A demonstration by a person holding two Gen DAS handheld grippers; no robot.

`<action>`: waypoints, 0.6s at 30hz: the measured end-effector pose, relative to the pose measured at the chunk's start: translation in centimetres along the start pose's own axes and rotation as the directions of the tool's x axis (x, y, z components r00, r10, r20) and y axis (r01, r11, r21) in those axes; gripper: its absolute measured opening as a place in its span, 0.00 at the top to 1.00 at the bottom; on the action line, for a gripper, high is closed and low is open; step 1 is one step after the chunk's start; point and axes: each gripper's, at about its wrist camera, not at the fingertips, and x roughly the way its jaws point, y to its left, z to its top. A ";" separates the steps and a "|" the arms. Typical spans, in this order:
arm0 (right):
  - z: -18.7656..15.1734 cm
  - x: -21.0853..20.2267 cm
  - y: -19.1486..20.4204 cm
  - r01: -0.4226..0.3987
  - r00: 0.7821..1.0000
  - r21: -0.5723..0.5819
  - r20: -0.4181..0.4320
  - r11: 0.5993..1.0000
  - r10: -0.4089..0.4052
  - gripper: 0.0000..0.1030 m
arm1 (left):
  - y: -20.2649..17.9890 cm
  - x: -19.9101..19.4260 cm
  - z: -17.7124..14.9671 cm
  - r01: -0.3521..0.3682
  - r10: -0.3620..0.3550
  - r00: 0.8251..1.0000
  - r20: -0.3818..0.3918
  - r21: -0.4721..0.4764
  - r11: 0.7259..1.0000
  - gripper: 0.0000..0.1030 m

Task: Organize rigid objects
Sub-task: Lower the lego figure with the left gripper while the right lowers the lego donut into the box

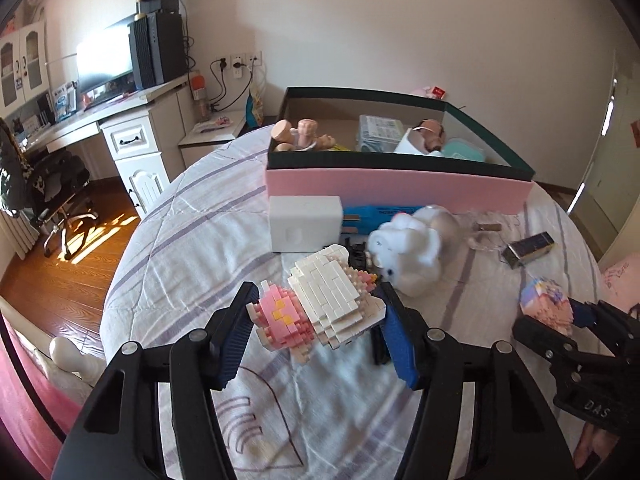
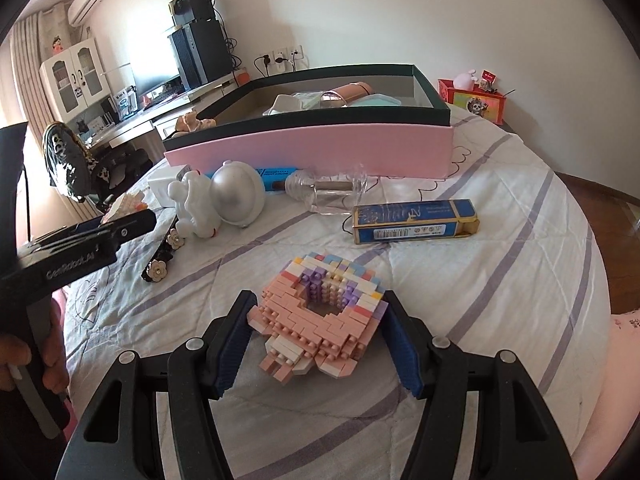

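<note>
My left gripper [image 1: 316, 312] is shut on a white and pink block figure [image 1: 328, 300], held just above the bed. My right gripper [image 2: 318, 316] is shut on a pink and pastel block figure [image 2: 320, 312]; it also shows at the right of the left wrist view [image 1: 544, 308]. A pink box with a dark green rim [image 1: 400, 188] stands behind on the bed and holds several toys. In front of it lie a white cube [image 1: 304, 224], a white plush-like figure [image 1: 404, 248] and a blue carton [image 2: 416, 220].
A black strap with flowers [image 2: 164, 260], a clear bottle [image 2: 332, 192] and a silver dome [image 2: 236, 192] lie on the striped bedspread. A desk with monitor [image 1: 104, 60] and chair [image 1: 56, 192] stand left. A nightstand [image 2: 476, 100] is at the back right.
</note>
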 end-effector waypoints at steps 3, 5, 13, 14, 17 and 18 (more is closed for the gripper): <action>0.1 -0.9 0.1 0.001 1.000 0.011 0.029 1.000 -0.001 0.38 | -1.4 -2.1 -0.3 0.015 -0.016 0.999 0.040 0.030 0.999 0.41; 0.3 -2.3 0.7 -0.011 0.997 0.010 0.072 1.000 0.011 0.38 | -2.1 -3.7 -0.3 0.018 -0.021 0.997 0.068 0.046 0.999 0.41; 1.9 -8.3 3.1 0.021 0.976 -0.043 0.218 0.999 -0.011 0.38 | -3.0 -9.6 0.4 0.006 -0.016 0.981 0.195 0.052 0.999 0.41; 2.1 -9.0 3.4 0.025 0.973 -0.051 0.232 0.998 -0.013 0.38 | -3.1 -10.1 0.6 0.004 -0.015 0.979 0.205 0.056 0.998 0.41; 2.7 -10.2 4.0 0.028 0.966 -0.067 0.257 0.997 -0.009 0.38 | -3.4 -11.3 0.8 0.008 -0.022 0.974 0.224 0.063 0.998 0.41; 2.7 -10.5 4.1 0.028 0.964 -0.069 0.266 0.997 -0.008 0.38 | -3.5 -11.6 0.7 0.007 -0.022 0.973 0.230 0.063 0.998 0.41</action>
